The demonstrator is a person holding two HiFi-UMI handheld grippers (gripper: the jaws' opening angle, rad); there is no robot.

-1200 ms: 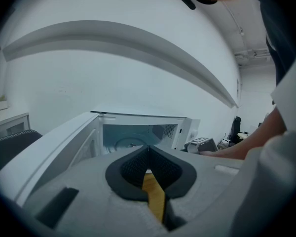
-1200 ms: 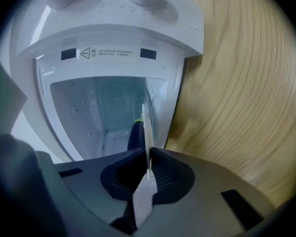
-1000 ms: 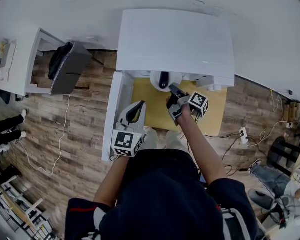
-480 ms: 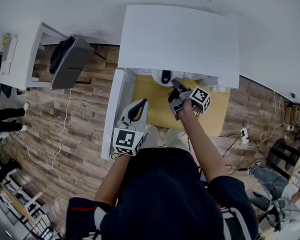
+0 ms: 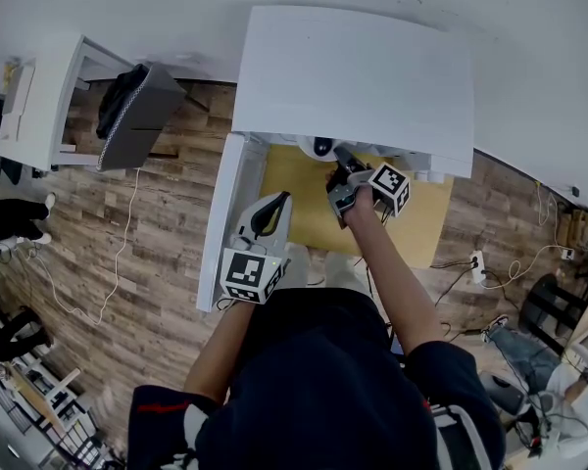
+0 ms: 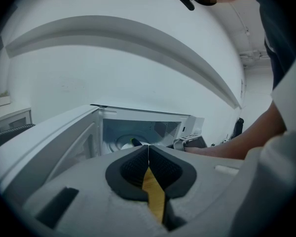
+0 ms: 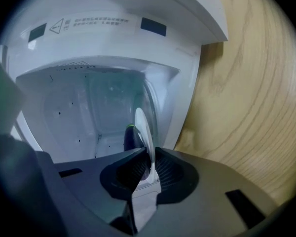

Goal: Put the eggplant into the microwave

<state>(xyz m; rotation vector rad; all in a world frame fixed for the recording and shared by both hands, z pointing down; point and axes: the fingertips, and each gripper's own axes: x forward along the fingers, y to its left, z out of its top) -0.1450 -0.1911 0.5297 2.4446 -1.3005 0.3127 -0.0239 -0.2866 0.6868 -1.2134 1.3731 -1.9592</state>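
Right gripper (image 7: pixel 149 158) pinches thin white plate (image 7: pixel 143 127) by its rim, dark purple eggplant (image 7: pixel 129 139) just beyond; we'd hold it level, sliding into white microwave (image 7: pixel 64 98) ahead; left gripper (image 6: pixel 148 154) pressed together, empty

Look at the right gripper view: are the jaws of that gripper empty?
No, the right gripper is shut on the rim of a white plate that carries the dark eggplant.

The eggplant (image 7: pixel 131 137) is dark purple with a green cap. It lies on a white plate (image 7: pixel 144 127) at the mouth of the white microwave (image 5: pixel 353 76). The microwave's door (image 5: pixel 223 218) stands open at the left.
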